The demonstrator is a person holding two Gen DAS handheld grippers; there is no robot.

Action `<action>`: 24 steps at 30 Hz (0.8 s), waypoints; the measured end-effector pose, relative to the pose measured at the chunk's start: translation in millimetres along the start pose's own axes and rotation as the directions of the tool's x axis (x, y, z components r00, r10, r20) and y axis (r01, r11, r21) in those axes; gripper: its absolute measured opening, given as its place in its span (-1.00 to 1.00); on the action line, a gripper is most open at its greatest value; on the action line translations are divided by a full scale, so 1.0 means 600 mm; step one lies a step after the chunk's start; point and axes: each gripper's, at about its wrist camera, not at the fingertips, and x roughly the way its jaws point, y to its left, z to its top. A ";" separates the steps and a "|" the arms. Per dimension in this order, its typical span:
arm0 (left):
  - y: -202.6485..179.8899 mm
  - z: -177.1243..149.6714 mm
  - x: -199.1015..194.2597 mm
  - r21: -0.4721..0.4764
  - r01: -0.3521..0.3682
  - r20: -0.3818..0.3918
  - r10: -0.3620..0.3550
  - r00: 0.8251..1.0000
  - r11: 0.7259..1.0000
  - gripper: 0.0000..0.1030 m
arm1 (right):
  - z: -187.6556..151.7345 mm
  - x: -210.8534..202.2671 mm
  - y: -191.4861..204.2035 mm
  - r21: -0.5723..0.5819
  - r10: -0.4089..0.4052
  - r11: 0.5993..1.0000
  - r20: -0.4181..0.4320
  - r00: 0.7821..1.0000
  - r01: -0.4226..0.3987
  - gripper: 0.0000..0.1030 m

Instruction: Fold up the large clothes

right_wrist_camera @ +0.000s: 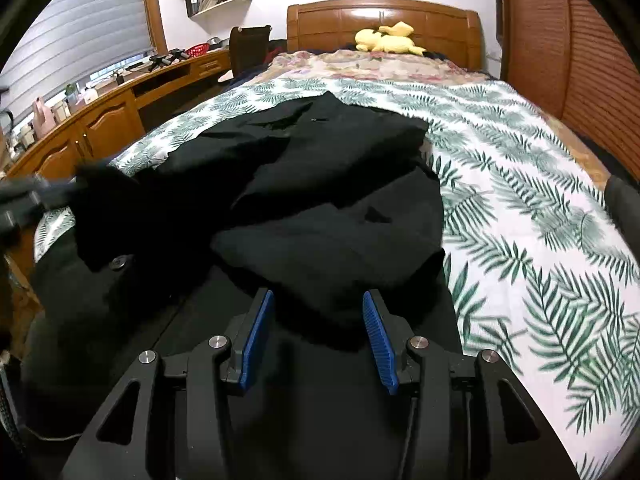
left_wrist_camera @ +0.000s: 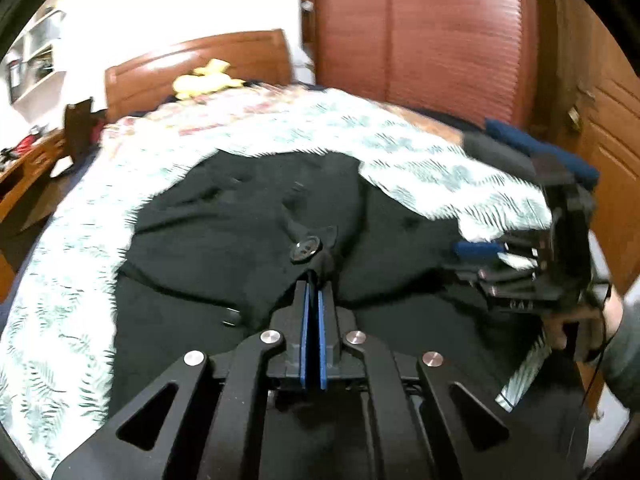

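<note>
A: Where's the coat [right_wrist_camera: 320, 184]?

B: On the bed [right_wrist_camera: 540, 208], over the leaf-print sheet, bunched toward the foot edge nearest us. Its long axis runs from that foot edge up toward the headboard [right_wrist_camera: 384, 20], a little left of centre. The collar end looks to be the far end, though the black folds make that hard to be sure of.

A: And the left gripper [left_wrist_camera: 313, 284]?

B: Pressed together on a pinch of coat cloth, right beside the big button [left_wrist_camera: 306, 249]. The fabric rises in a small peak between the pads, so I'd say it has hold of a front edge near the coat's middle.

A: The right gripper [right_wrist_camera: 318, 312]?

B: Jaws apart, nothing clamped. It hovers at the near end, just short of a folded flap of coat that lies straight ahead between the two blue pads [right_wrist_camera: 256, 340]. I can't tell whether the pads touch cloth yet.

A: So what does the next move turn on?

B: The right one's target lies dead ahead and slightly below it, while the left already holds its piece off to the right gripper's left. Likely the right must grip that flap too, so both ends lift together across the long axis.
</note>
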 end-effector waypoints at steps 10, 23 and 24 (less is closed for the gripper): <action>0.152 0.006 -0.046 -0.163 -0.116 0.055 0.127 0.990 0.980 -0.92 | 0.020 -0.005 0.015 -0.013 -0.043 0.999 0.117 0.992 0.045 -0.07; 0.224 -0.074 -0.009 -0.233 -0.226 -0.086 0.211 0.974 0.946 -0.92 | 0.016 0.000 0.019 -0.044 -0.050 0.997 0.125 0.991 0.056 -0.07; 0.224 -0.078 -0.012 -0.235 -0.223 -0.086 0.208 0.974 0.946 -0.92 | 0.020 0.002 0.019 -0.050 -0.054 0.997 0.118 0.991 0.061 -0.07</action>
